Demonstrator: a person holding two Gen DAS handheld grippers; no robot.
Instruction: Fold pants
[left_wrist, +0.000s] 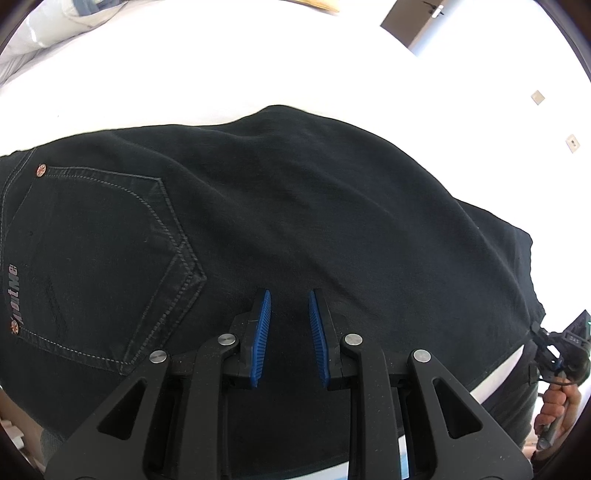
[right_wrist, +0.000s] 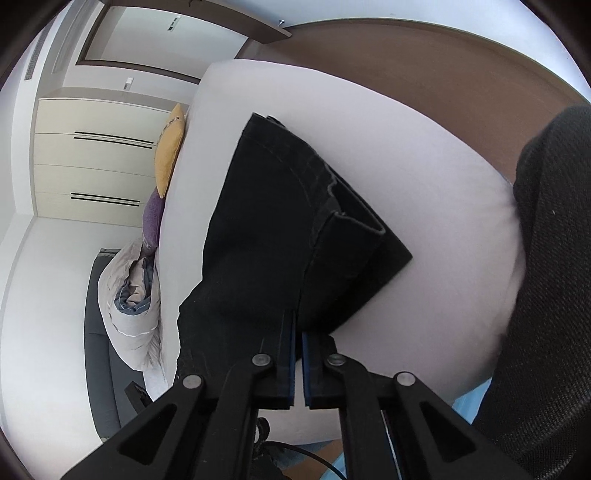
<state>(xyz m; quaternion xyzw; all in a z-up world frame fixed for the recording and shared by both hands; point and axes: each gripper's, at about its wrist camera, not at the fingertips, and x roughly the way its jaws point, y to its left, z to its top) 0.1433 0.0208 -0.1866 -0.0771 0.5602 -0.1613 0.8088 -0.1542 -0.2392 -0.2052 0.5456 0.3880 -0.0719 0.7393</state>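
White bed (right_wrist: 424, 177); black pants (left_wrist: 295, 206) cut off left. Left gripper (left_wrist: 290, 325) released; right gripper (right_wrist: 298, 354) clenched on hem.

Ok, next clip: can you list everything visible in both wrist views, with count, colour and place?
black denim pants: one, black, spread on the bed, back pocket at left in the left view
white bed sheet: one, white, under the pants
yellow cushion: one, yellow, far edge of the bed
purple cushion: one, purple, beside the yellow one
rolled pale duvet: one, off-white with grey-blue lining, beside the bed
cream wardrobe: one, cream, against the wall
left gripper: one, black with blue pads, open above the pants
right gripper: one, black with blue pads, closed on the pants' edge
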